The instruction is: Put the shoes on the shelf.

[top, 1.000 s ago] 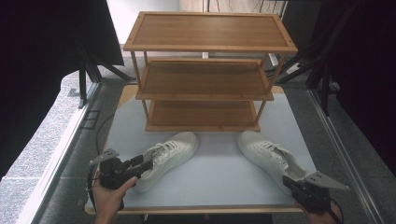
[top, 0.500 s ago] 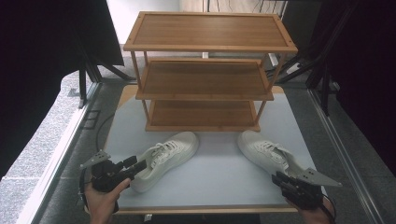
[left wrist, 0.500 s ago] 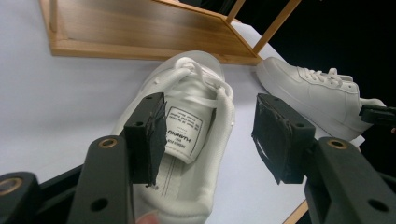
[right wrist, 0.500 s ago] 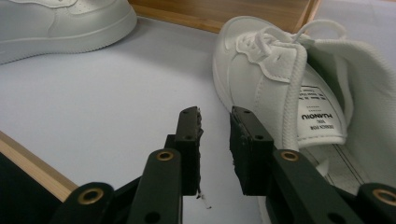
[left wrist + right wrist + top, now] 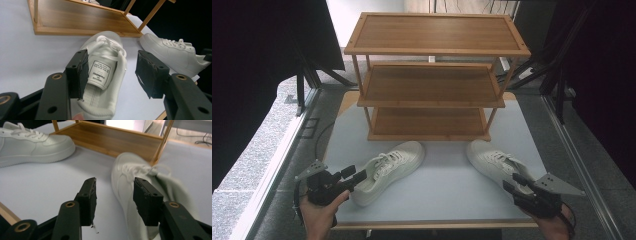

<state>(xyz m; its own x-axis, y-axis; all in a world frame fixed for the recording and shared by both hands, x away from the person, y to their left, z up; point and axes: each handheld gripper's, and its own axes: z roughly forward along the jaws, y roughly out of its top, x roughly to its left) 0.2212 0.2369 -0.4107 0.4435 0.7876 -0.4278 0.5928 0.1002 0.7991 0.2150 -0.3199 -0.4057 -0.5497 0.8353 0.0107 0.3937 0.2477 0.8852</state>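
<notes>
- Sneakers first: the left sneaker lies on the white table just in front of the wooden rack, toe toward the bottom shelf; the right sneaker lies near it, toe also toward the rack, heel toward me.
- My right gripper has just been opening; a second ago it was nearly shut at that shoe's heel. Now the jaws stand about half apart with nothing pressed between the pads, and in the right gripper view the shoe sits partly between them.
- I read that as lining up for a grip on the heel, not a hold yet.
- My left gripper has drawn slightly back toward me since a second ago. Its jaws are wide, straddling the collar of its shoe without clamping it.
- Room: the rack's three shelves are bare, and the posts at the front corners are the edges to clear.
- Both heels lie near the table's front edge, so I have little room for pulling back.
</notes>
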